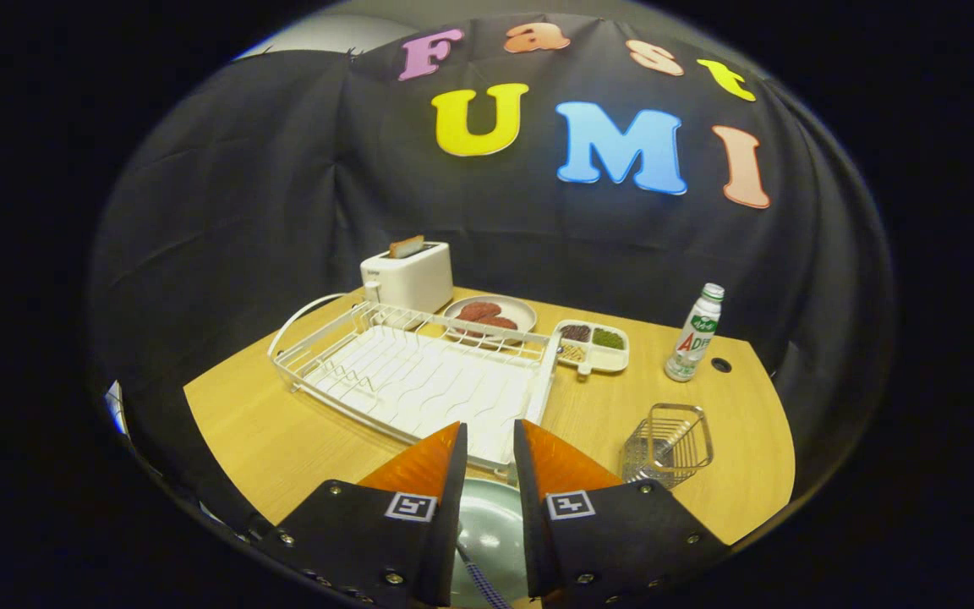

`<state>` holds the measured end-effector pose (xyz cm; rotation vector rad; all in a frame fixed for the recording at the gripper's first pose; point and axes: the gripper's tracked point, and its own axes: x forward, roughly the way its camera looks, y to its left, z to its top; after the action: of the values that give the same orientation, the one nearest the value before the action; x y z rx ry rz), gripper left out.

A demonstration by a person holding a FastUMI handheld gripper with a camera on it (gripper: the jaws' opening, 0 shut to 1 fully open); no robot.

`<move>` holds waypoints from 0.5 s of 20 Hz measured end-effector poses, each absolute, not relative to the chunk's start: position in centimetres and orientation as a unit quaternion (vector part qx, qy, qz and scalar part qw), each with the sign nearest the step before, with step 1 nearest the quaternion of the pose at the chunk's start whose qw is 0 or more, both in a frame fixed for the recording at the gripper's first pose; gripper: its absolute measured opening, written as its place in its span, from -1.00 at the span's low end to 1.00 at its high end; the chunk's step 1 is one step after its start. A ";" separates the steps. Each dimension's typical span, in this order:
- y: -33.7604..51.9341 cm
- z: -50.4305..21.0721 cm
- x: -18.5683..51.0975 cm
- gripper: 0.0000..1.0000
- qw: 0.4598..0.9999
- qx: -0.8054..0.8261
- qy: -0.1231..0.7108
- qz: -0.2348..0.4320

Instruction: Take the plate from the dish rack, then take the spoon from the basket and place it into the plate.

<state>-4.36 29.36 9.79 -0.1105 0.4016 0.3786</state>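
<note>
Open tabletop left and right of your fingers

The white wire dish rack blocks you straight ahead; the small wire basket stands right, with bare wooden table left of the rack.

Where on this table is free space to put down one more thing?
Bare wood lies left of the dish rack and between the bottle, the basket and the divided tray. Around the toaster is crowded. The gripper hangs slightly parted above the plate.
</note>
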 end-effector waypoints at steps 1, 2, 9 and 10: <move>28.2 11.3 -4.1 -0.34 0.967 -0.044 0.185 0.169; 27.0 13.0 -3.7 -0.34 0.973 -0.032 0.169 0.152; 18.9 24.7 -2.2 -0.35 0.997 -0.005 0.055 0.056; 18.1 26.1 -2.3 -0.34 0.998 -0.007 0.041 0.048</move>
<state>-2.30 18.13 26.14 -0.0139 0.0829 0.0966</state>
